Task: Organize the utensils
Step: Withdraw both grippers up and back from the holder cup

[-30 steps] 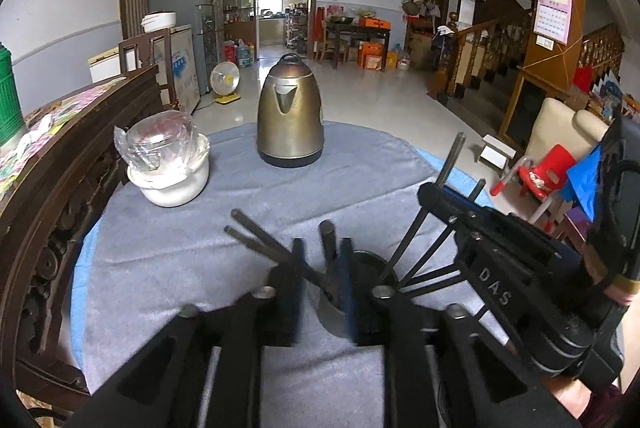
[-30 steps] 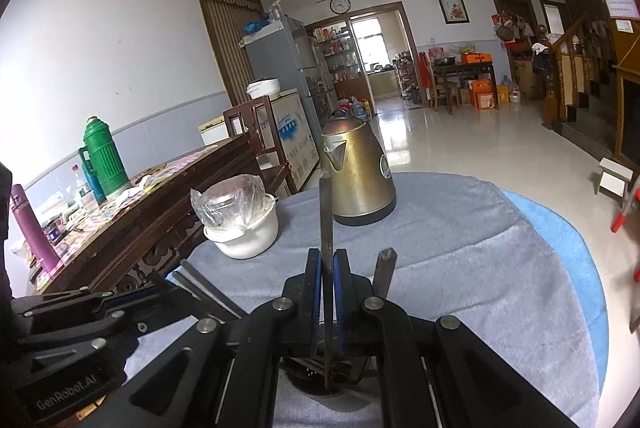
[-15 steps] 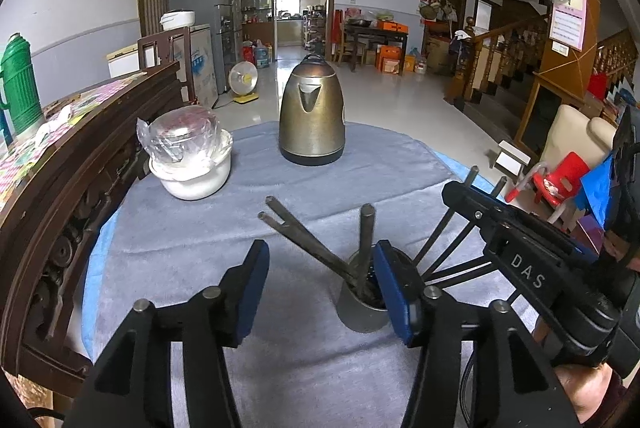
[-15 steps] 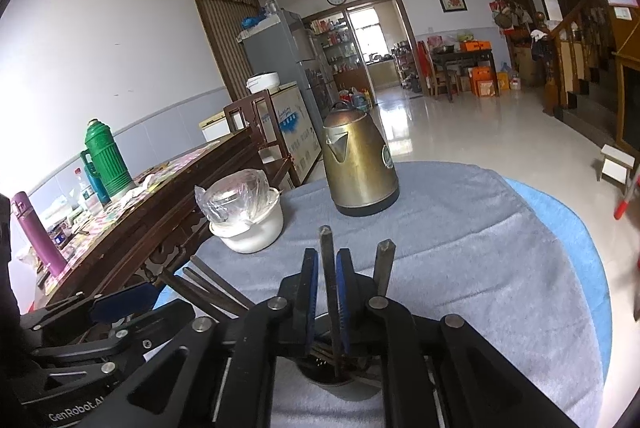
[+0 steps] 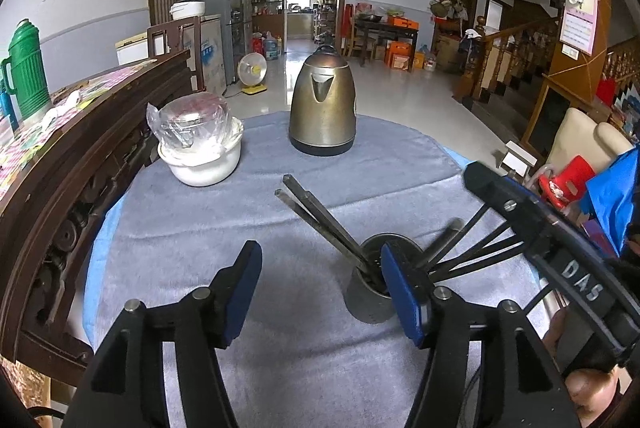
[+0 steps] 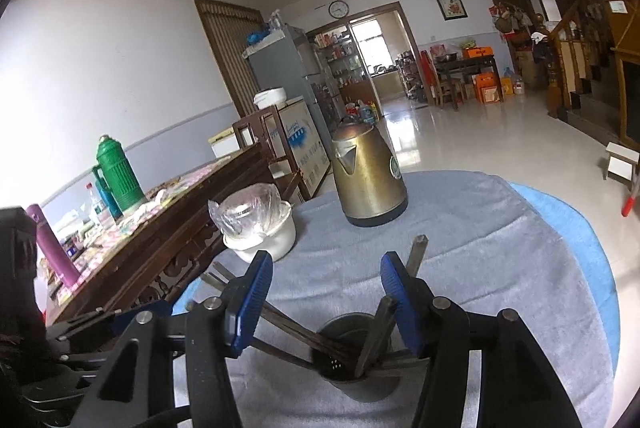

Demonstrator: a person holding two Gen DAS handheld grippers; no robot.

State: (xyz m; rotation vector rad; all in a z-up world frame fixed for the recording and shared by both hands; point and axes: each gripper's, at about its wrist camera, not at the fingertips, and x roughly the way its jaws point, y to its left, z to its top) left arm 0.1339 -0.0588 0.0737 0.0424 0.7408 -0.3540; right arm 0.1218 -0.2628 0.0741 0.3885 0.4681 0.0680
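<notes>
A dark metal utensil cup stands on the grey cloth, and several dark utensil handles fan out of it. My left gripper hovers just short of the cup, its jaws opening. The right pad overlaps the cup's rim in the view, and neither pad presses on anything. My right gripper hangs above the cup with its jaws opening. Handles lean in the gap below the pads, untouched. One of the right gripper's fingers reaches in from the right in the left wrist view.
A bronze kettle stands at the far side of the round table. A white bowl with a plastic-wrapped lid sits to the left. A dark wooden sideboard with a green thermos borders the left.
Both grippers let go of the dark handles they were shut on and opened wide. The right one's upright handle dropped into the cup, and the left gripper drew back a little.
</notes>
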